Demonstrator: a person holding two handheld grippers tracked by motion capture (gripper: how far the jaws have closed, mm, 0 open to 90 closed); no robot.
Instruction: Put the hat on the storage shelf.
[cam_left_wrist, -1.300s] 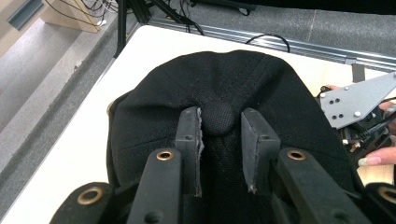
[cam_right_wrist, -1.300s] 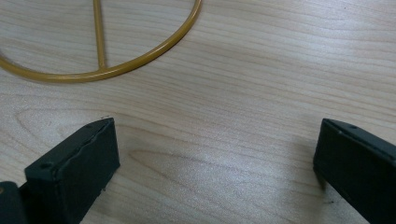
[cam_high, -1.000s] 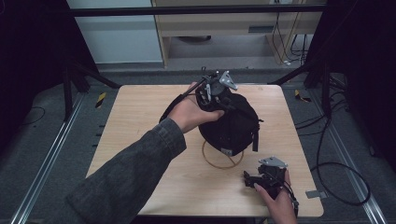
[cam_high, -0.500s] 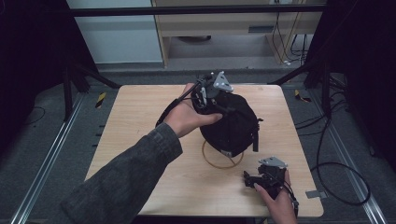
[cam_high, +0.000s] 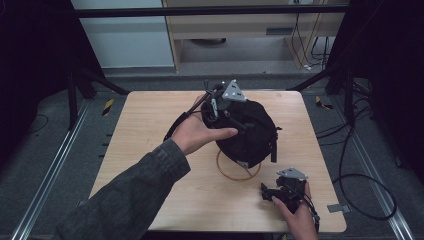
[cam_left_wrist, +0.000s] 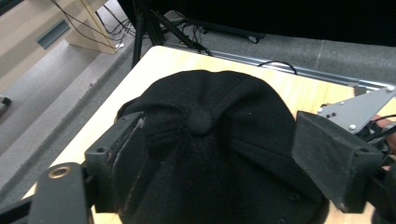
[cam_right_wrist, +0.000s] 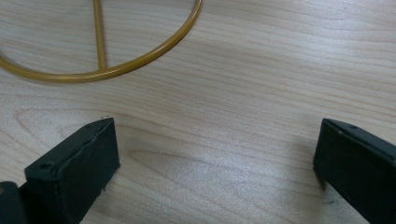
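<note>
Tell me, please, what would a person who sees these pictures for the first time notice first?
The eye goes first to the black cap near the middle of the wooden table, sitting on a yellow wire ring stand. The left gripper hangs over the cap with its fingers spread wide on either side of the crown. The right gripper rests near the table's front right corner, open, with nothing between its fingers.
</note>
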